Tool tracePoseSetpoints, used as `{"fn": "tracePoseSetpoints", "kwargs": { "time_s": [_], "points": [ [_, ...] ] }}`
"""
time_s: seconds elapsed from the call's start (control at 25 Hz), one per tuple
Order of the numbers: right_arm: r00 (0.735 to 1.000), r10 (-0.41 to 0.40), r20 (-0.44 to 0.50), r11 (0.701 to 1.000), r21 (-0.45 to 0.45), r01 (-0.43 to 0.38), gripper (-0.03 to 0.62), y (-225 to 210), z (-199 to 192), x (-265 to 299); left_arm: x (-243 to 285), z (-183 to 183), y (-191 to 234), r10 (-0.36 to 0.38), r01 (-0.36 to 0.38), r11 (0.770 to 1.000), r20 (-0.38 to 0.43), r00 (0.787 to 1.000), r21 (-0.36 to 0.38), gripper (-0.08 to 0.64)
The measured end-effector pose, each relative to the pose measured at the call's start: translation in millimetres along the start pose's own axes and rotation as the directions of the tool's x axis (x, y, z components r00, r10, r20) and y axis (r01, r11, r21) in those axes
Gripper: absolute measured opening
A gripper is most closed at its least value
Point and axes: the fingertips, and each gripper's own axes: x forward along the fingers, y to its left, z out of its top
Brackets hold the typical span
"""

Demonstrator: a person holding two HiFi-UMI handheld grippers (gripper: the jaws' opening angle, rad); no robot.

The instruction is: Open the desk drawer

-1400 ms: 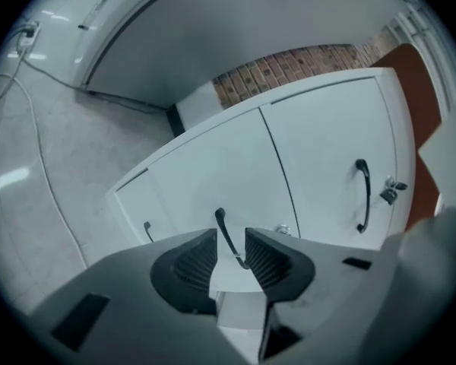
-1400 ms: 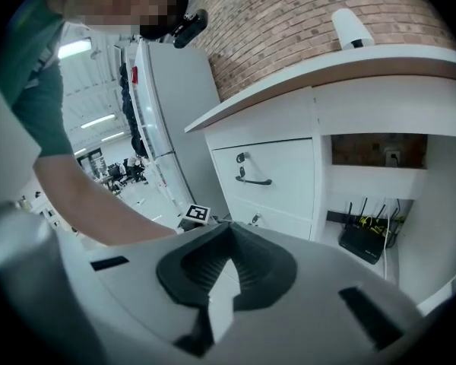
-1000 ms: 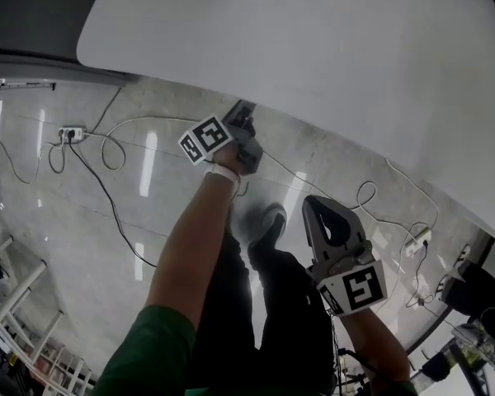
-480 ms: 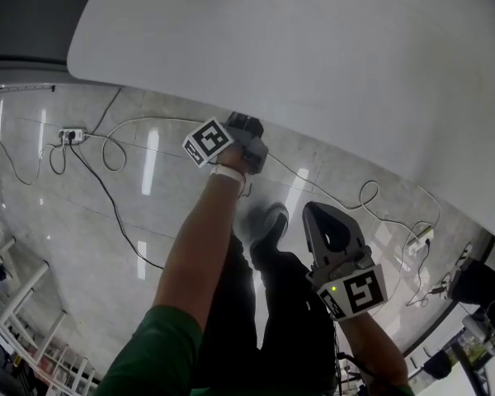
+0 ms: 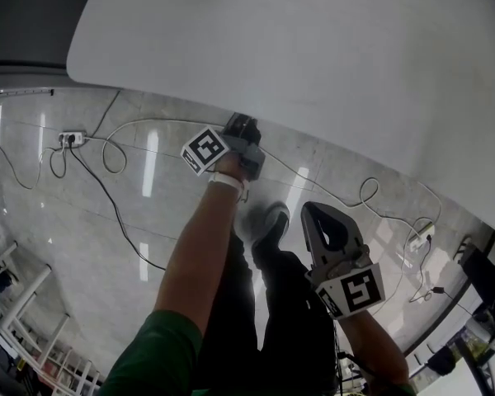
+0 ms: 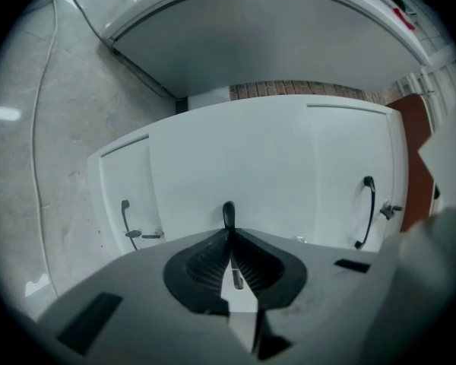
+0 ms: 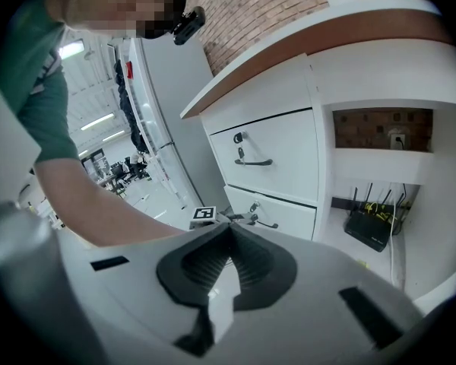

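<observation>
The white desk top (image 5: 313,56) fills the upper head view. Under its edge my left gripper (image 5: 242,132) reaches the drawer fronts. In the left gripper view a white drawer front (image 6: 228,158) fills the middle, and its black handle (image 6: 228,211) pokes out just past the tips of my left gripper (image 6: 229,230), which is shut on it. Two neighbouring handles (image 6: 125,219) (image 6: 365,211) lie to either side. My right gripper (image 5: 312,211) hangs shut and empty near my legs. The right gripper view shows the stacked drawers (image 7: 277,154) and the left gripper's marker cube (image 7: 204,214) by the lower drawer's handle (image 7: 262,223).
Cables and a power strip (image 5: 70,134) lie on the glossy floor to the left, more cables (image 5: 396,213) to the right. A black router (image 7: 372,230) sits in a nook beside the drawers. My shoe (image 5: 268,219) stands below the desk edge.
My left gripper has shifted slightly down and back from the desk edge; the right gripper has barely moved.
</observation>
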Motion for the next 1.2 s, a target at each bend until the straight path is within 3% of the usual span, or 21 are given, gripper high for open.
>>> {"fn": "tracePoseSetpoints", "kwargs": {
  "time_s": [0.4, 0.84, 1.2],
  "points": [
    [1.000, 0.006, -0.011, 1.000, 0.018, -0.005, 0.002, 29, 4, -13, -67, -20, 10, 0.067, -0.067, 0.997, -0.006, 0.998, -0.044, 0.020],
    [0.995, 0.048, -0.082, 0.999, 0.023, -0.046, 0.002, 68, -12, -26, -143, -43, 22, 0.152, -0.152, 0.986, -0.017, 0.988, -0.070, 0.020],
    [0.992, 0.057, -0.116, 0.998, 0.036, -0.053, 0.002, 86, -24, -26, -165, -51, 37, 0.195, -0.196, 0.979, -0.024, 0.981, -0.063, 0.020]
  ]
}}
